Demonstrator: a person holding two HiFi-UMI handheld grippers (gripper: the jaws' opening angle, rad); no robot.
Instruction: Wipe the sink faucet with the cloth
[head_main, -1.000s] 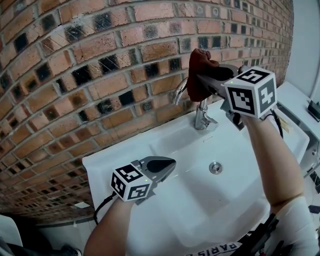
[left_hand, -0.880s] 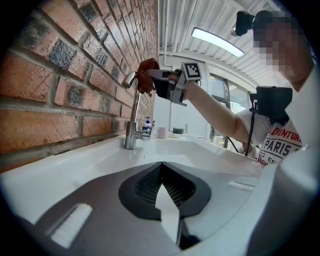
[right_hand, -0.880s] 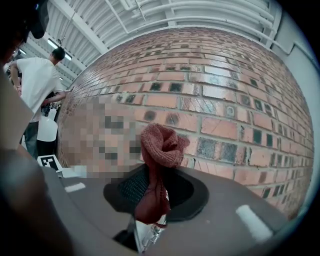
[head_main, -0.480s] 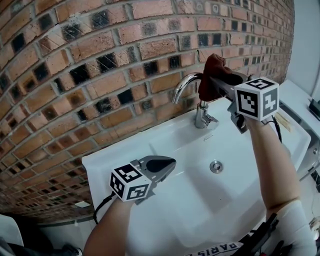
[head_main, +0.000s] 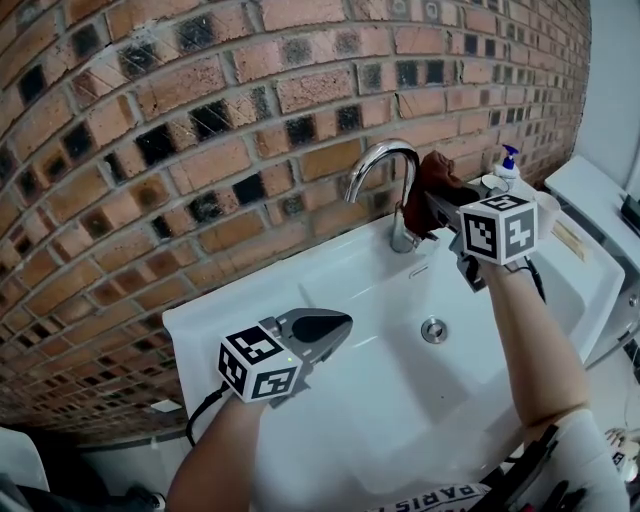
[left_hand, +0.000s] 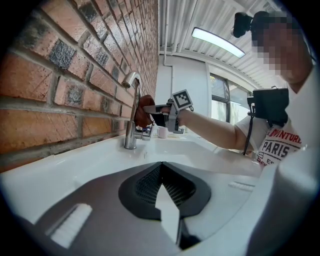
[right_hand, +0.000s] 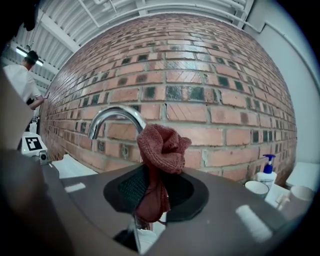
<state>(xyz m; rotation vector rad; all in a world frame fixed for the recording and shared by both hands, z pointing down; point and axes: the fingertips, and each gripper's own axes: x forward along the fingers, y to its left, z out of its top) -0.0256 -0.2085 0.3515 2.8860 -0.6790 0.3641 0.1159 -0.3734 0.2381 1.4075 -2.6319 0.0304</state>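
A chrome arched faucet (head_main: 384, 162) stands at the back of the white sink (head_main: 250, 300). My right gripper (head_main: 427, 207) is shut on a bunched reddish-brown cloth (head_main: 430, 178), pressed against the right side of the faucet's upright just below the arch. In the right gripper view the cloth (right_hand: 160, 149) bulges above my right gripper (right_hand: 150, 192), with the faucet (right_hand: 113, 118) curving behind it. My left gripper (head_main: 328, 326) hovers shut and empty over the sink's left side. The left gripper view shows the faucet (left_hand: 131, 112) and cloth (left_hand: 143, 110) far ahead of my left gripper (left_hand: 162, 187).
A brick wall (head_main: 200, 120) rises directly behind the sink. A drain (head_main: 433, 330) sits in the basin. A blue-topped soap bottle (head_main: 507, 160) and white cups (right_hand: 256, 189) stand on the ledge right of the faucet. A person (right_hand: 22, 80) stands far left.
My right gripper has carried the cloth down and to the right, off the top of the spout to the faucet's right side. The arch is now uncovered. The left gripper has stayed put.
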